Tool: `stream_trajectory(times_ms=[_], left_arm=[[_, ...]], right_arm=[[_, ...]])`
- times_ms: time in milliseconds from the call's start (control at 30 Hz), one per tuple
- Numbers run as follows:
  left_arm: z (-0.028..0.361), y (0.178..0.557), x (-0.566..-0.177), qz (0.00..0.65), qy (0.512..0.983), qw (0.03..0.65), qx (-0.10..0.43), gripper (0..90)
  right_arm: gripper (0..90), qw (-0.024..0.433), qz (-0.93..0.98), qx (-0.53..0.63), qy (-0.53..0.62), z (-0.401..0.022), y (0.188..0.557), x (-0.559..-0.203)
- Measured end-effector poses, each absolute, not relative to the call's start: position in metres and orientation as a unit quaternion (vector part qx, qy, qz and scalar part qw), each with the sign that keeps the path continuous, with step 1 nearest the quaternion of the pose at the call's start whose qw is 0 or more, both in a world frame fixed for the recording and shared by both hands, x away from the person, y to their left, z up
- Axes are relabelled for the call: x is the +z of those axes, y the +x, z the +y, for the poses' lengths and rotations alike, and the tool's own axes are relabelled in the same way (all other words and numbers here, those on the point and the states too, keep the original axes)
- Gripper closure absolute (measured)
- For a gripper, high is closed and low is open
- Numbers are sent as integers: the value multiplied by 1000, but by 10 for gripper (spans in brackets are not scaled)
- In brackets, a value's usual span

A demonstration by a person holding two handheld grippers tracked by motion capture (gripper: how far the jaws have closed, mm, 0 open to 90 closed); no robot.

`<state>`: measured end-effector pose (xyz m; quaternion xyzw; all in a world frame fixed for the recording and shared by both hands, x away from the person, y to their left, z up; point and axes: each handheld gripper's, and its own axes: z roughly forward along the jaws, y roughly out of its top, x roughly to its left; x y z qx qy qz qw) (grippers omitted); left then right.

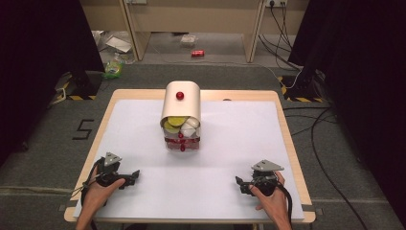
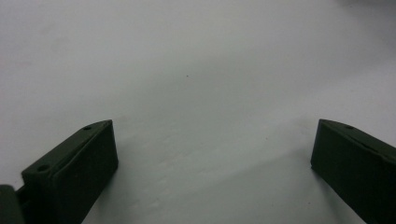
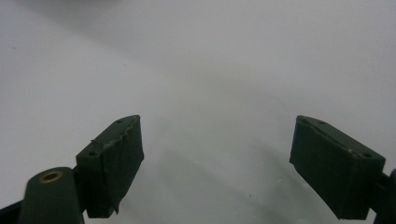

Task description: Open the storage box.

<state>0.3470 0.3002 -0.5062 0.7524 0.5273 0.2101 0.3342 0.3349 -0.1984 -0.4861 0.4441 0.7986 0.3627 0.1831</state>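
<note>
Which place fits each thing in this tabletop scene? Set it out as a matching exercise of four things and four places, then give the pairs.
Things:
1. left gripper
2. right gripper
3. red knob
4. red can

Places:
A. on the floor beyond the table
B. near the table's front right corner, jaws open
C. on top of the cream curved container
D. near the table's front left corner, jaws open

Pairs: 1-D, 2-B, 3-C, 4-A
</note>
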Motion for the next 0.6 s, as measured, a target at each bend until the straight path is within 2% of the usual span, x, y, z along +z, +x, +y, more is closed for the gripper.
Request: stream_trajectory(times_ms=[600], left_arm=[[300, 347, -506, 527, 752, 334, 210, 0]], right_arm=[[160, 199, 783, 429, 404, -160, 342, -464]])
